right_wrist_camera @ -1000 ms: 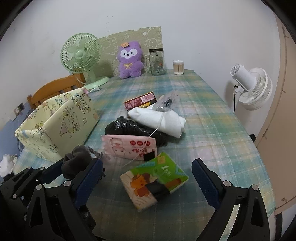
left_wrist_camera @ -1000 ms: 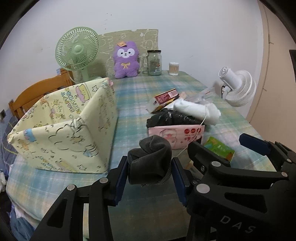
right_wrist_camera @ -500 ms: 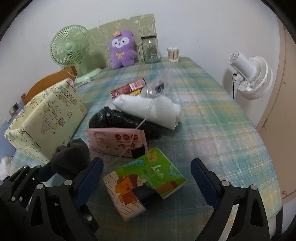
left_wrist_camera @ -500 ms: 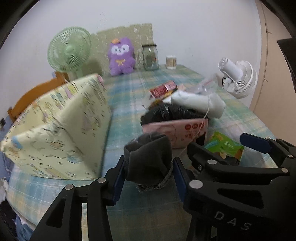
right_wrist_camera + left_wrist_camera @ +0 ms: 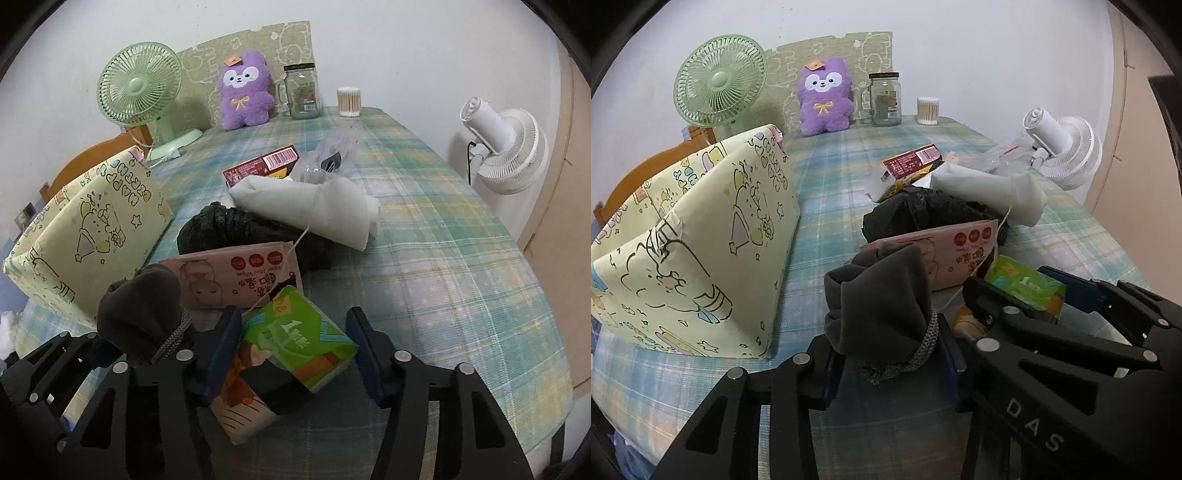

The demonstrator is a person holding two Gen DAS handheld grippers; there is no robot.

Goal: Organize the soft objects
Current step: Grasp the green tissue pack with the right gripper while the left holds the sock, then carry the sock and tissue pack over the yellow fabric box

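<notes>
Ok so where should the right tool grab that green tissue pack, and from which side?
Grip the green tissue pack across its two long soft sides. The right tool already straddles it, open, so close straight on from the near end. The pack lies tilted on the table with its far corner against the pink wipes pack.

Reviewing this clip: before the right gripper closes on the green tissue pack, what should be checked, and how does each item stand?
1. Left gripper clamped on the dark sock bundle: ok.
2. Right gripper open: ok.
3. Green tissue pack between its fingers: ok.
4. Pack free of the white string: cannot tell.
5. Yellow fabric bin upright, top open: ok.
6. Pink wipes pack outside the fingers: ok.
</notes>
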